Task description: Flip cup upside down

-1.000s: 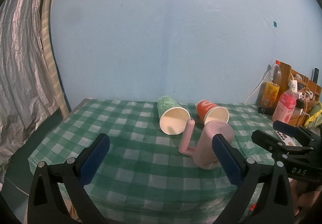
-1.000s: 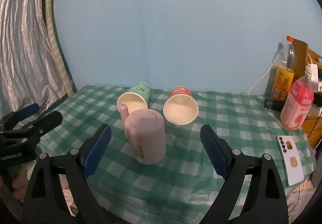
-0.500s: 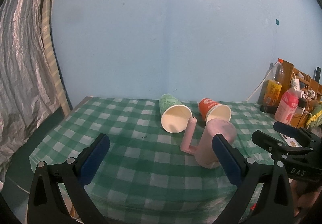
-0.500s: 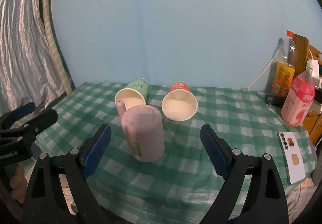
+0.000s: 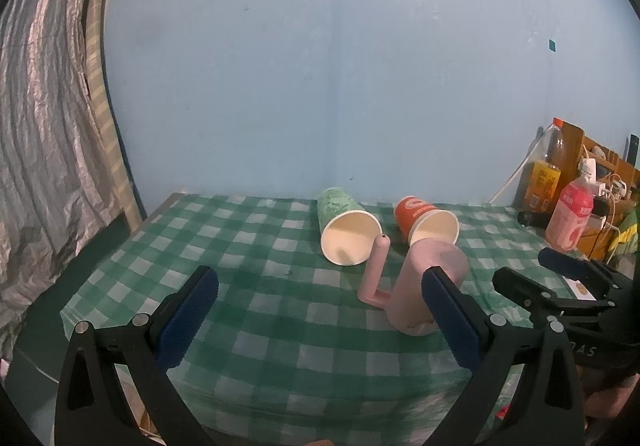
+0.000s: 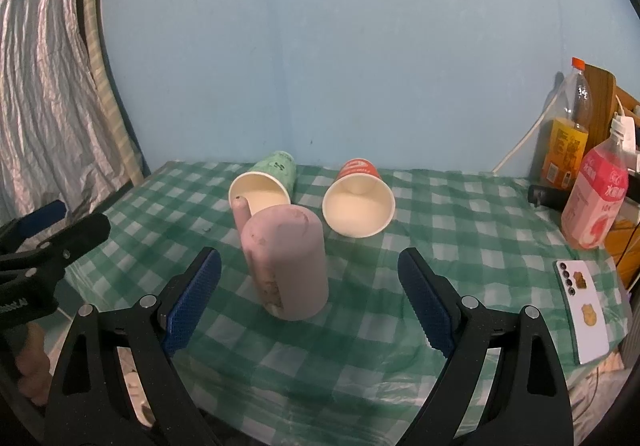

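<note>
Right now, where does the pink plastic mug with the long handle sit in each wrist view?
Left wrist: pink plastic mug right of centre, partly behind the gripper's right finger.
Right wrist: it stands just left of centre.
Shared landmark: green paper cup lying directly behind it.

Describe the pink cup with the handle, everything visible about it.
The pink cup looks like matte plastic, a tall cylinder with a straight bar handle joined near its base. It stands upside down, closed end up and slightly scuffed, mouth down on the green checked tablecloth. It leans a little. It stands in front of the two paper cups lying on their sides; nothing grips it, and only the cloth touches it.
</note>
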The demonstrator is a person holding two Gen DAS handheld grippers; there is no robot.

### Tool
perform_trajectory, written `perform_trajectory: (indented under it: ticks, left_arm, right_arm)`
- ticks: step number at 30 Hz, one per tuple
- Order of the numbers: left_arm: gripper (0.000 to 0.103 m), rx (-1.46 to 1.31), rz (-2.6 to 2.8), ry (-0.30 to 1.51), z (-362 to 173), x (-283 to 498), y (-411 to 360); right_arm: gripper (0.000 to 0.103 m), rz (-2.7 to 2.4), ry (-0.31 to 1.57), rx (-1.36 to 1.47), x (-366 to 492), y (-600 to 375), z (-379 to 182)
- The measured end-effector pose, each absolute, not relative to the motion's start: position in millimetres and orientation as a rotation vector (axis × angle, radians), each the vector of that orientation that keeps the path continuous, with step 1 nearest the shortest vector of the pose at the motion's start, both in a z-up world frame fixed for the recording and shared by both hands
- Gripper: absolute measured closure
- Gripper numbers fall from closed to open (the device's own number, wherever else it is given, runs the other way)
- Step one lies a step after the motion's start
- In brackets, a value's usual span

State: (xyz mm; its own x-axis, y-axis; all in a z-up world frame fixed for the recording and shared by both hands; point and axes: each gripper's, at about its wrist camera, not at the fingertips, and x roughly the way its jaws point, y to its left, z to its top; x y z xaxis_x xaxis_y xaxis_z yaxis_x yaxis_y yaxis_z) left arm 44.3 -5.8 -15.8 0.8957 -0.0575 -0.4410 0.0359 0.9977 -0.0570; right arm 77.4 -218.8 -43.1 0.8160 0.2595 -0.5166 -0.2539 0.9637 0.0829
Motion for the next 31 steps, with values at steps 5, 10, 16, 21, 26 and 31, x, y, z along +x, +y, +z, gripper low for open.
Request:
perform_trajectory:
  ticks: [5,10,16,21,26,31]
  left_arm:
    - [0.000,-0.030,-0.052,0.452,-15.0,43.3,-10.0]
    - [0.000,-0.016,-0.045,0.463,-17.3,45.4,-13.4]
    - [0.000,-0.019,-0.037,0.468,-18.2,46.7,-12.4]
    - [0.000,-0.023,-0.043,0.472,-18.7,47.3,-12.5]
    - [0.000,-0.022,-0.051,0.471,-20.1,47.5,-12.3]
    - [0.000,-0.021,-0.047,0.472,-20.3,47.1,-12.1]
  right_arm:
    - [0.014,0.271,0.560,0.013,77.7,-218.2,-46.6]
    - [0.014,0.271,0.560,0.014,78.1,-218.5,-46.2]
    - [0.014,0.273,0.561,0.014,78.6,-218.6,-46.1]
    - [0.014,0.273,0.563,0.018,79.0,-218.9,-46.4]
    - [0.014,0.274,0.563,0.014,78.5,-219.1,-46.1]
    - [0.014,0.272,0.564,0.017,78.7,-219.6,-46.1]
